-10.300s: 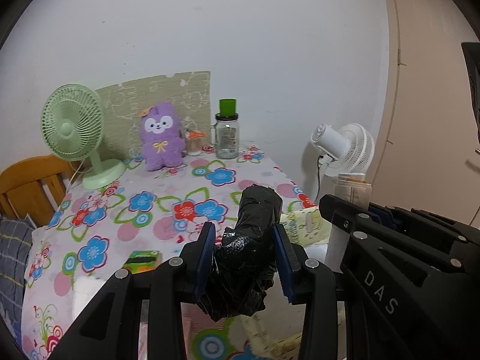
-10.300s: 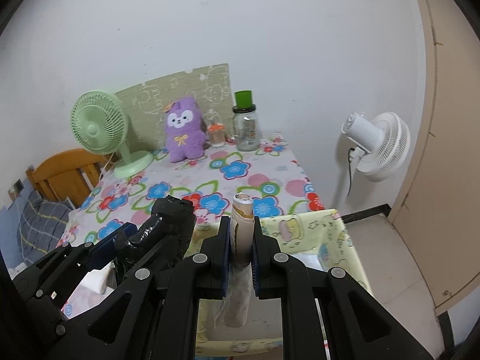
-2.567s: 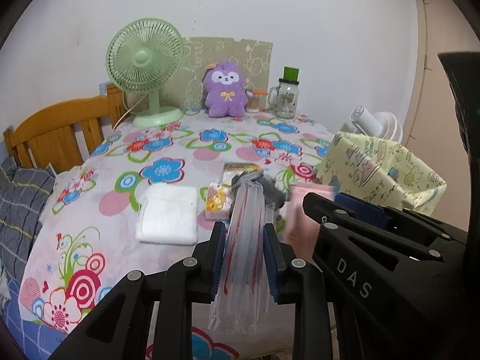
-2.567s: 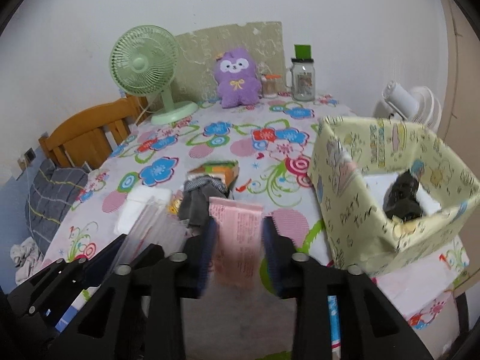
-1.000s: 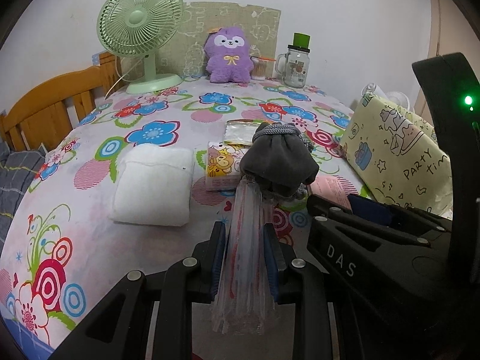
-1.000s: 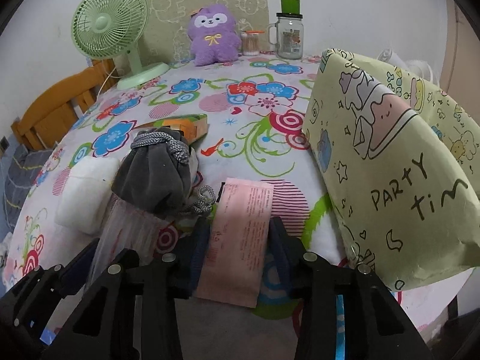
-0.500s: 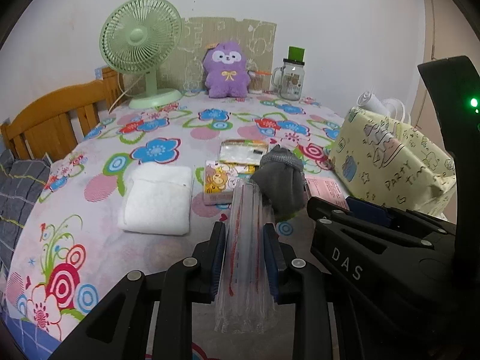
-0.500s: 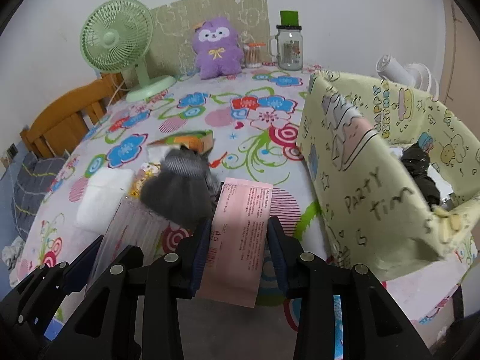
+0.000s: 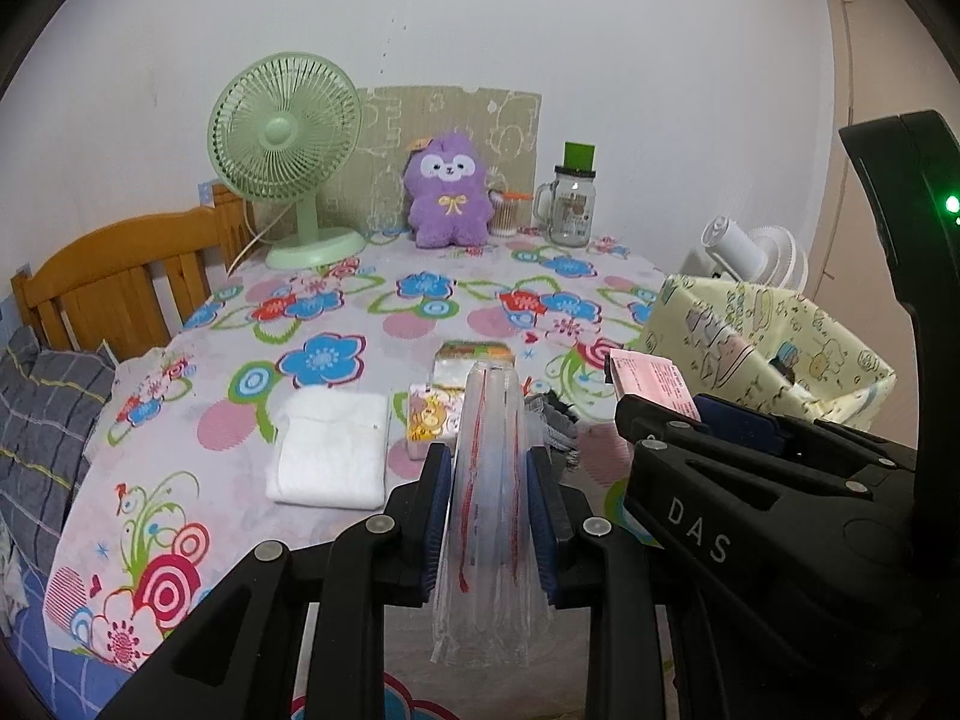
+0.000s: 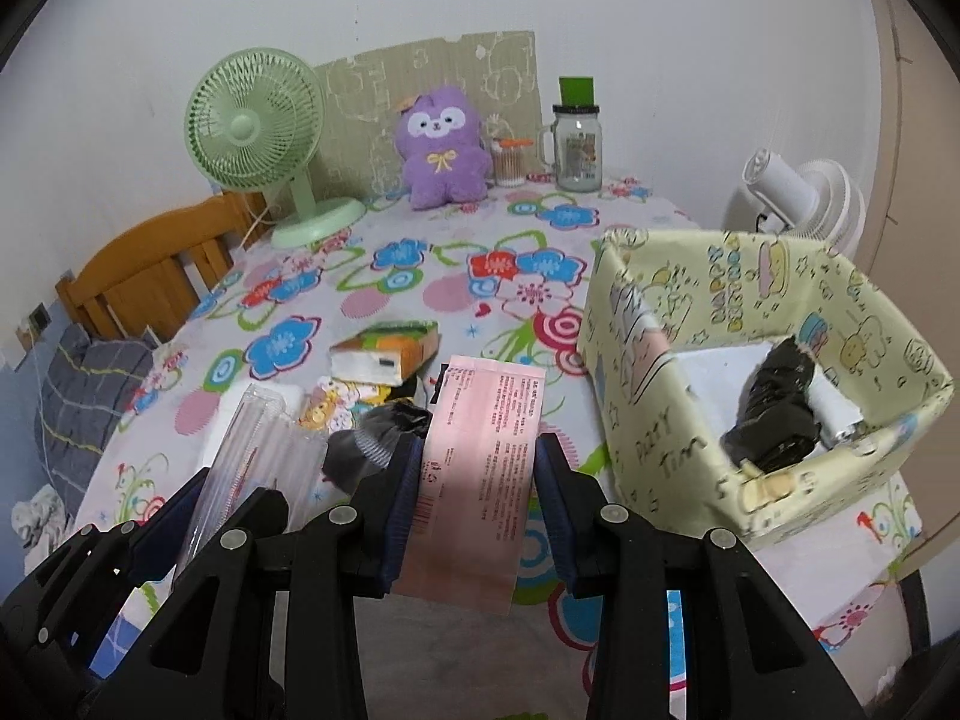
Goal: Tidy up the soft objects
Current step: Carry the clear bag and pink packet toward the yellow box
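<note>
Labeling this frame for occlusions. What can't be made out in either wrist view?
- Dark grey pouch: right wrist view, mostly behind the pink packet and the right gripper.
- Yellow box contents: left wrist view, hidden by its wall and the right gripper's body.
- Pink packet print: right wrist view, too small to read.
- Clear plastic bag lower end: left wrist view, blurred below the left gripper.

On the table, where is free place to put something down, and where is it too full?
Free cloth lies between the green fan and the white folded cloth, also left of that cloth. It is crowded around the tissue packs and grey pouch, beside the yellow box.
</note>
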A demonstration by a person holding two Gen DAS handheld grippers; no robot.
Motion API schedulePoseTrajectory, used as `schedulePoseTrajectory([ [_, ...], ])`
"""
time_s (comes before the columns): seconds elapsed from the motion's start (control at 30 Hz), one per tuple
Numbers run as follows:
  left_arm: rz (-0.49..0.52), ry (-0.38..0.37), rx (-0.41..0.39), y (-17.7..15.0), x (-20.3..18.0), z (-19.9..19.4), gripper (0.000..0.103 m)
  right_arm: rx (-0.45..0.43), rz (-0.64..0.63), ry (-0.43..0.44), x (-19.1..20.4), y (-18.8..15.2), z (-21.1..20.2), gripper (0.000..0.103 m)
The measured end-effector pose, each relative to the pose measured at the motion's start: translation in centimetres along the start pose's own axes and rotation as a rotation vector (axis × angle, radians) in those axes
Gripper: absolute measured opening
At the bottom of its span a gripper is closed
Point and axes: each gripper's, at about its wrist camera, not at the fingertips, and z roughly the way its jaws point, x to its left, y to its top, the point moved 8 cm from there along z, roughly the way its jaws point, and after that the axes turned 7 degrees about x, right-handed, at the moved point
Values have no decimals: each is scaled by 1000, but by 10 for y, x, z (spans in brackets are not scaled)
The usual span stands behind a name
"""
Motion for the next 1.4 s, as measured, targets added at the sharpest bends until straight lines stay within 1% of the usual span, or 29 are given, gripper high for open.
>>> schedulePoseTrajectory([
  [0.37,22,11,-52,25,-14,-26,24,-68,-15,-9,-6,22,-36,41],
  [0.73,54,22,-83,44,-33,-38,24,-118,-31,0,-17,38,-64,41],
  [1.03,71,20,-91,59,-52,-37,24,-150,-46,-5,-36,50,-76,42],
  [1.4,113,3,-79,73,-90,-15,24,-165,-47,-32,-72,61,-73,42],
])
